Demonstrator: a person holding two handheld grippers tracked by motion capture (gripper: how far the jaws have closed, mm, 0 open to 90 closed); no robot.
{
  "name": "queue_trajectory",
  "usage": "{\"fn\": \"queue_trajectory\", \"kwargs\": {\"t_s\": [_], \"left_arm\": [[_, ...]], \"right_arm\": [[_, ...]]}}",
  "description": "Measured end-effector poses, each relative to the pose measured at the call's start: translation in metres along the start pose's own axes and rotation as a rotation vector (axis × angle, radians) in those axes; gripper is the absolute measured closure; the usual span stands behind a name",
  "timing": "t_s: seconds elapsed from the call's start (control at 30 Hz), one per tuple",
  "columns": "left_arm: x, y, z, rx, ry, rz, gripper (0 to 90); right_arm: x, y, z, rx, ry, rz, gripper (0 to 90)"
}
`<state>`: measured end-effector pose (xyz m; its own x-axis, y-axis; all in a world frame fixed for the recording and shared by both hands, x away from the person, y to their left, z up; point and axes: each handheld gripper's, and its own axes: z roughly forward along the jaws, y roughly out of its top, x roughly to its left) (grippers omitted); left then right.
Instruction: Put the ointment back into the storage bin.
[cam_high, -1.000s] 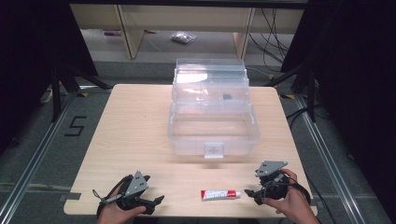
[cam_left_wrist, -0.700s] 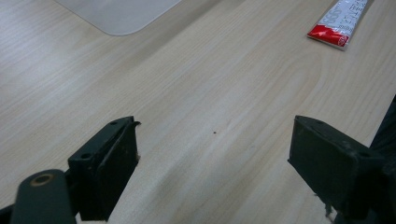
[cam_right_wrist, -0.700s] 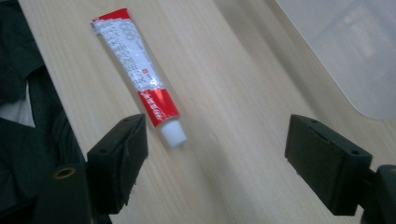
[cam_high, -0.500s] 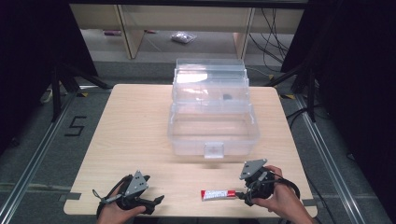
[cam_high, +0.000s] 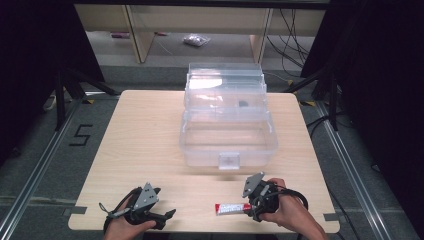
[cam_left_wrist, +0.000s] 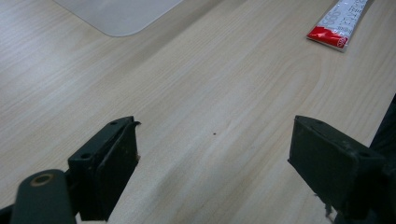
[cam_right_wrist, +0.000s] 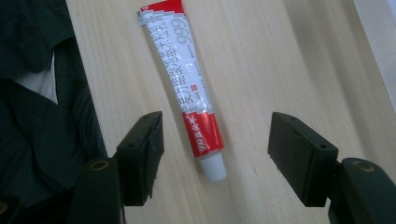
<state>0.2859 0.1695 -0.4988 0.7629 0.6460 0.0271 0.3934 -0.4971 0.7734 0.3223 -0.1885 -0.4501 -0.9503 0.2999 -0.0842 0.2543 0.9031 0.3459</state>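
Tube (cam_high: 232, 208), red/white w/ white cap, lies flat on tabletop (cam_high: 150, 130) at lower centre of high view, cap end toward right tongs (cam_high: 251, 210). Right tongs gape wide, jaws either side of cap end in right gripper view (cam_right_wrist: 201, 112), not touching it. Left tongs (cam_high: 167, 215) at lower left, also wide apart, nothing between jaws. Clear box (cam_high: 227, 120) sits upper centre, lid up.
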Motion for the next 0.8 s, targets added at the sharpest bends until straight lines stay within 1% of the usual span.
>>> {"fn": "queue_trajectory", "kwargs": {"t_s": [0.03,0.07,0.13,0.17,0.2,0.23,0.27,0.3,0.33,0.37,0.4,0.43,0.47,0.5,0.53,0.57,0.6,0.63,0.67,0.7,0.73,0.77,0.8], "left_arm": [[0.000,0.001,-0.001,0.013,0.001,0.001,15.1],[0.000,0.001,-0.001,0.013,0.001,0.001,15.1],[0.000,0.000,0.000,-0.002,-0.001,-0.001,15.1],[0.002,0.000,0.000,0.012,0.008,0.017,15.1],[0.001,0.000,0.000,0.009,0.005,0.010,15.1],[0.001,0.001,-0.002,0.026,0.008,0.004,15.1],[0.001,0.001,-0.001,0.023,0.008,0.003,15.1],[0.001,0.001,-0.002,0.028,0.009,0.009,15.1],[0.001,0.000,-0.001,0.020,0.010,0.009,15.1],[0.001,0.001,-0.002,0.026,0.009,0.010,15.1],[0.001,0.001,-0.002,0.026,0.008,0.010,15.1],[0.001,0.001,-0.002,0.026,0.009,0.010,15.1],[0.001,0.001,-0.002,0.027,0.009,0.009,15.1],[0.001,0.001,-0.002,0.023,0.007,0.004,15.1],[0.002,0.001,-0.002,0.028,0.003,0.011,15.1],[0.002,0.001,-0.001,0.025,0.008,0.011,15.1],[0.002,0.001,-0.002,0.028,0.004,0.011,15.1],[0.002,0.001,-0.002,0.029,0.004,0.011,15.1],[0.002,0.001,-0.002,0.030,0.003,0.012,15.1],[0.001,0.001,-0.002,0.024,0.008,0.010,15.1],[0.001,0.001,-0.002,0.025,0.007,0.012,15.1],[0.001,0.001,-0.002,0.025,0.007,0.011,15.1],[0.001,0.001,-0.002,0.025,0.007,0.009,15.1]], "right_arm": [[0.000,0.001,0.001,0.005,0.003,-0.005,38.5],[0.000,0.001,0.001,0.005,0.003,-0.005,38.5],[0.000,0.004,0.005,0.031,0.023,-0.017,41.8],[0.000,0.005,0.007,0.031,0.017,-0.017,42.4],[0.000,0.006,0.008,0.041,0.023,-0.016,42.8],[0.000,0.006,0.009,0.036,0.025,-0.023,43.5],[0.001,0.007,0.010,0.046,0.024,-0.010,44.5],[0.000,0.008,0.011,0.050,0.029,-0.029,45.7],[0.000,0.009,0.013,0.047,0.023,-0.035,46.2],[0.000,0.010,0.013,0.055,0.033,-0.034,46.7],[0.001,0.011,0.014,0.059,0.026,-0.036,47.5],[0.002,0.011,0.015,0.064,0.035,-0.030,48.2],[0.001,0.012,0.017,0.064,0.032,-0.047,49.0],[0.002,0.013,0.018,0.070,0.033,-0.051,49.3],[0.002,0.014,0.019,0.079,0.021,-0.048,50.0],[0.001,0.014,0.020,0.092,0.017,-0.064,50.9],[0.003,0.015,0.020,0.106,0.012,-0.050,51.5],[0.004,0.015,0.021,0.099,0.019,-0.038,52.3],[0.004,0.015,0.021,0.107,0.021,-0.030,53.0],[0.004,0.016,0.021,0.110,0.023,-0.039,53.4],[0.002,0.016,0.022,0.107,0.024,-0.073,53.8],[0.002,0.016,0.022,0.112,0.022,-0.078,54.3],[0.003,0.016,0.023,0.116,0.023,-0.055,54.9]]}}
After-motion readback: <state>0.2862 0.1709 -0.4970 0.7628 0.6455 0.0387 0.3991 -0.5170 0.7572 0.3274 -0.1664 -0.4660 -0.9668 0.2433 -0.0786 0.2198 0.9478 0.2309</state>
